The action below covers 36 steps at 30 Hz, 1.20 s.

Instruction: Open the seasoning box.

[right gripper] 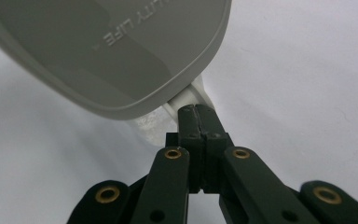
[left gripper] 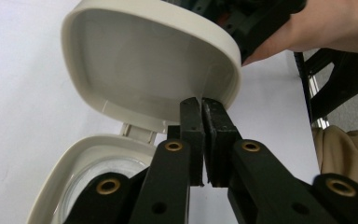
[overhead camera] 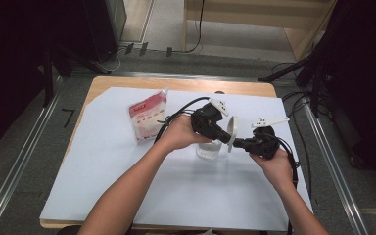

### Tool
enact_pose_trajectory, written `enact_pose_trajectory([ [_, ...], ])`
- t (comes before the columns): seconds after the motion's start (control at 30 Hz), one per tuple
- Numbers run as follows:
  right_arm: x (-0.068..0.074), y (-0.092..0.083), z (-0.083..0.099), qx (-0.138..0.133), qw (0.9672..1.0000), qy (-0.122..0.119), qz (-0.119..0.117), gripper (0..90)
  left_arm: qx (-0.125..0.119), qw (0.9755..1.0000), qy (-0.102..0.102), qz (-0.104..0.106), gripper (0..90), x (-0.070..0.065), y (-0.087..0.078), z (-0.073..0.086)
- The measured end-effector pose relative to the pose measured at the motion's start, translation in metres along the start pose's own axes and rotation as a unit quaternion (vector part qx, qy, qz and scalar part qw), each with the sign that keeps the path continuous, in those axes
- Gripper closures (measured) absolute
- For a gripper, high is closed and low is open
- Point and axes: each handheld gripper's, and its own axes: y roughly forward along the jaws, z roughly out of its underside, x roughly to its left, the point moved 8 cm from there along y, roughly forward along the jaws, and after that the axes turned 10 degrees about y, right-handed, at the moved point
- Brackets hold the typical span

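With the hinged lid already swung up off the clear container, the left gripper pinches its rim between nearly closed jaws, the right gripper, jaws together, nips its tab; filling remains.

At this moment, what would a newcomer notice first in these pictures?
The raised cream lid of a clear container at mid-table stands out, with the left gripper and right gripper meeting at it, jaws shut. The left gripper view looks into the lid's hollow underside. A pink and white pouch lies left of the hands.
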Motion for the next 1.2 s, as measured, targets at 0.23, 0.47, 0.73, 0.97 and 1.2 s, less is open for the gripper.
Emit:
enact_pose_trajectory([
  [0.23,0.009,-0.008,0.009,0.003,0.9999,-0.001,-0.016,90.0,-0.026,0.9992,-0.030,0.010,68.5,-0.001,-0.014,0.008],
  [0.47,0.014,0.002,0.016,0.017,0.9997,-0.005,-0.016,90.0,-0.037,0.9988,-0.029,-0.012,47.2,-0.006,-0.028,0.020],
  [0.73,0.009,0.014,0.016,0.029,0.9995,-0.014,-0.005,90.0,-0.047,0.9971,-0.038,-0.047,43.8,-0.016,-0.044,0.043],
  [0.97,0.007,0.016,0.014,0.033,0.9991,-0.027,0.008,90.0,-0.049,0.9935,-0.061,-0.082,41.6,-0.020,-0.061,0.065],
  [1.2,-0.002,0.015,0.009,0.024,0.9994,-0.020,0.017,90.0,-0.048,0.9919,-0.073,-0.092,42.2,-0.024,-0.075,0.081],
])
